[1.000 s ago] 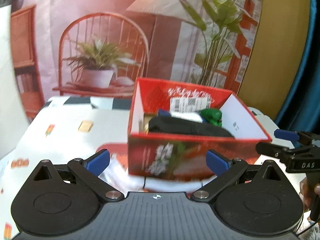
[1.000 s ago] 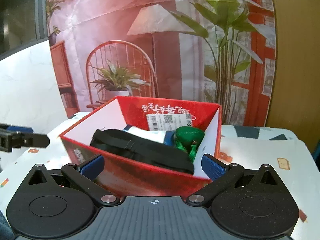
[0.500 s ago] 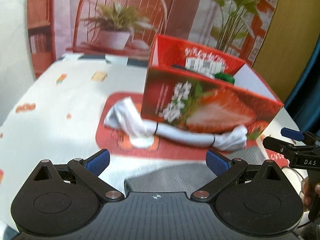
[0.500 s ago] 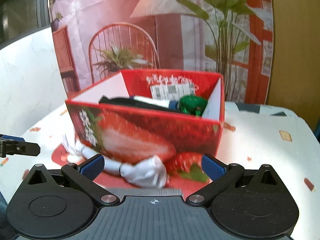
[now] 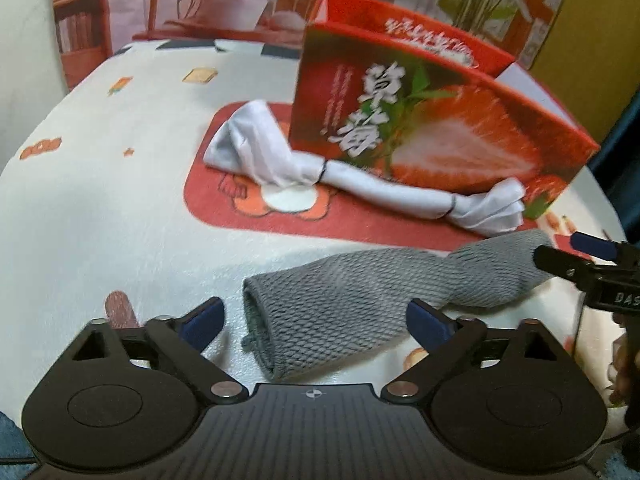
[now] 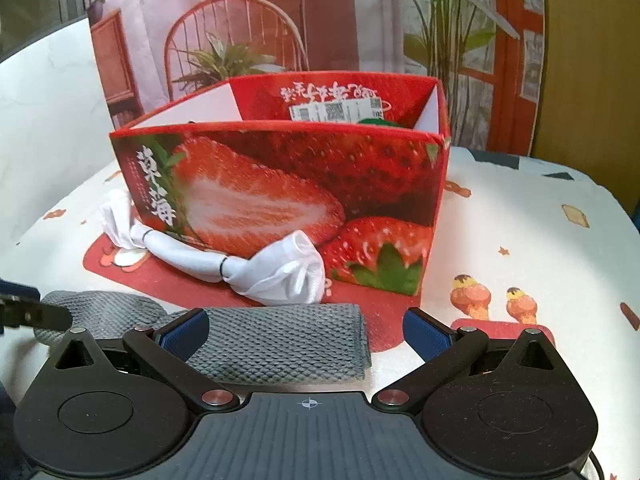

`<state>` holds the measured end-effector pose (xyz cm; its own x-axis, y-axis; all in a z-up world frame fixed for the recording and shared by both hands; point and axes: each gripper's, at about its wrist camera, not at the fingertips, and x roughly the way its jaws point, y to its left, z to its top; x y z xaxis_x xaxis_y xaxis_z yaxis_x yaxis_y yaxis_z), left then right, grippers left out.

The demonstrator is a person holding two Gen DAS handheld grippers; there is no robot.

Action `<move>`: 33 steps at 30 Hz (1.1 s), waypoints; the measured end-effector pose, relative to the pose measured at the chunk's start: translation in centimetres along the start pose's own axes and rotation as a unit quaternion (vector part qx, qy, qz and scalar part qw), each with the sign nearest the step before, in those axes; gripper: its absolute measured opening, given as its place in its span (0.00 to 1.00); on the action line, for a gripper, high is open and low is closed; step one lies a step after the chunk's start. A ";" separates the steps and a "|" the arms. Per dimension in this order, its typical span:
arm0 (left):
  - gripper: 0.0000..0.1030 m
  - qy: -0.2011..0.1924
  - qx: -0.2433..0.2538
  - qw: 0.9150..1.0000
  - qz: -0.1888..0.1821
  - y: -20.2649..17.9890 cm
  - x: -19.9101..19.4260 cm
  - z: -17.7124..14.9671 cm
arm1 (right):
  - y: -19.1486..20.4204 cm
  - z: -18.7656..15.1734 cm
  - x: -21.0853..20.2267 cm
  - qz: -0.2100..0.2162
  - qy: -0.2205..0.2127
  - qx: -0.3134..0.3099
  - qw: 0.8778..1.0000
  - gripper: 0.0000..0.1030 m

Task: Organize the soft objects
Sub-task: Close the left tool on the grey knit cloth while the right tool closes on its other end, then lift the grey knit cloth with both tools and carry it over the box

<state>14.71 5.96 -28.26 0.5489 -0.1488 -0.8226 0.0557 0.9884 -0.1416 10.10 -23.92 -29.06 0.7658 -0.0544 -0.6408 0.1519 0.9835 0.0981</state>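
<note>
- Between the closing fingers of the left hand-held gripper (image 5: 316,322), still apart, the open cuff of a grey knitted sock (image 5: 360,304) is seen, untouched on the tabletop (image 5: 100,208).
- The right hand-held gripper (image 6: 306,330) is held apart over the sock's other end.
- Only in the right view is the strawberry box (image 6: 288,196) seen into.

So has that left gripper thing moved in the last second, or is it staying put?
Yes. The left gripper has come down: a second ago it looked into the strawberry box from above; now it sits low over the grey sock, jaws closing but not yet touching it.
</note>
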 end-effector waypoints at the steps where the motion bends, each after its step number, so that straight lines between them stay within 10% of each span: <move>1: 0.82 0.005 -0.003 1.000 0.004 0.2 0.4 0.0 | -0.2 0.0 0.2 0.000 0.003 0.003 1.000 0.97; 9: 0.73 -0.005 0.011 1.000 0.011 0.2 1.7 0.3 | -0.7 -1.1 1.9 0.012 0.042 0.021 0.999 0.73; 22: 0.71 -0.018 0.033 0.999 0.014 -0.4 2.5 1.4 | -0.3 -1.2 2.7 0.011 0.045 0.020 0.999 0.72; 29: 0.33 -0.026 0.041 0.999 -0.011 -1.1 2.0 1.1 | -0.8 -1.0 2.3 0.030 0.045 0.040 0.998 0.40; 33: 0.28 -0.037 0.043 0.998 -0.016 -1.3 1.3 0.9 | -0.4 -0.7 1.6 0.038 0.036 0.034 0.998 0.24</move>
<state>16.10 4.55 -28.71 0.6049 -0.1798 -0.7757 0.1436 0.9828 -0.1159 10.79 -24.24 -30.66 0.7304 0.0342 -0.6822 0.1399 0.9701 0.1983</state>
